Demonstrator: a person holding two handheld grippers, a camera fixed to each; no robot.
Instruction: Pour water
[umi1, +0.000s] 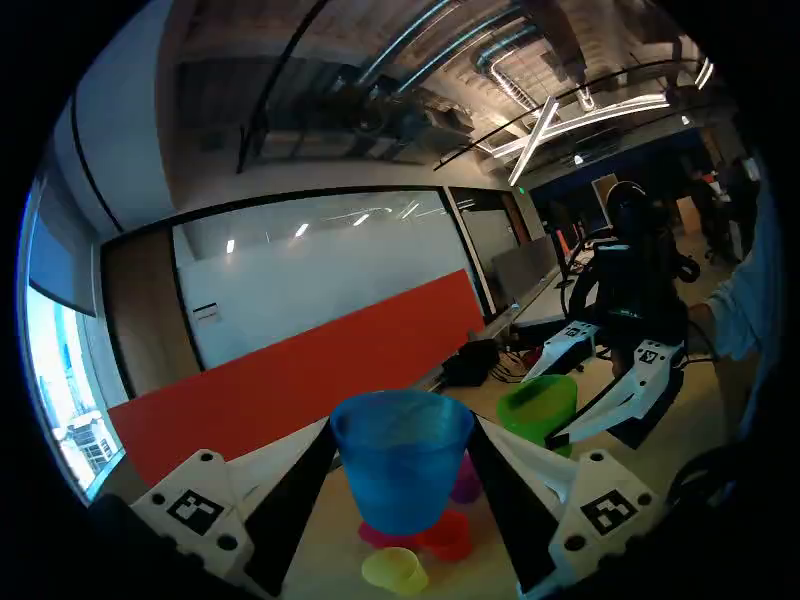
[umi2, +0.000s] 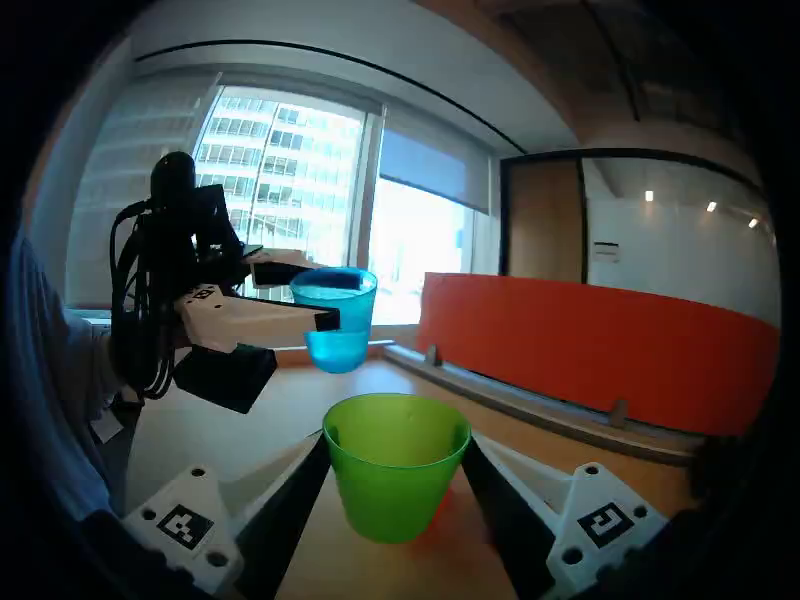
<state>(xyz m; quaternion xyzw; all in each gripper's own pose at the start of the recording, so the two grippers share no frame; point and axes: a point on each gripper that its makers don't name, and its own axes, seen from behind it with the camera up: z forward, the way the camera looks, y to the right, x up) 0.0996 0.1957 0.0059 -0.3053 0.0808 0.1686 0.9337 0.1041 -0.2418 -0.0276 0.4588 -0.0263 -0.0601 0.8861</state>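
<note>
A translucent blue cup (umi1: 402, 460) stands upright between the fingers of my left gripper (umi1: 402, 470), which is shut on it and holds it above the table. My right gripper (umi2: 398, 480) is shut on a green cup (umi2: 396, 476), also upright and lifted. In the left gripper view the green cup (umi1: 538, 406) hangs to the right, a little farther off, in the right gripper (umi1: 560, 420). In the right gripper view the blue cup (umi2: 336, 318) is up and to the left, in the left gripper (umi2: 325, 318). I cannot tell whether either cup holds water.
Below the blue cup several small cups sit on the wooden table (umi1: 660, 450): a yellow cup (umi1: 395, 570), a red cup (umi1: 447, 533) and a purple cup (umi1: 466, 480). An orange partition (umi2: 620, 345) runs along the table's far edge. A person's sleeve (umi1: 745, 300) is at the right.
</note>
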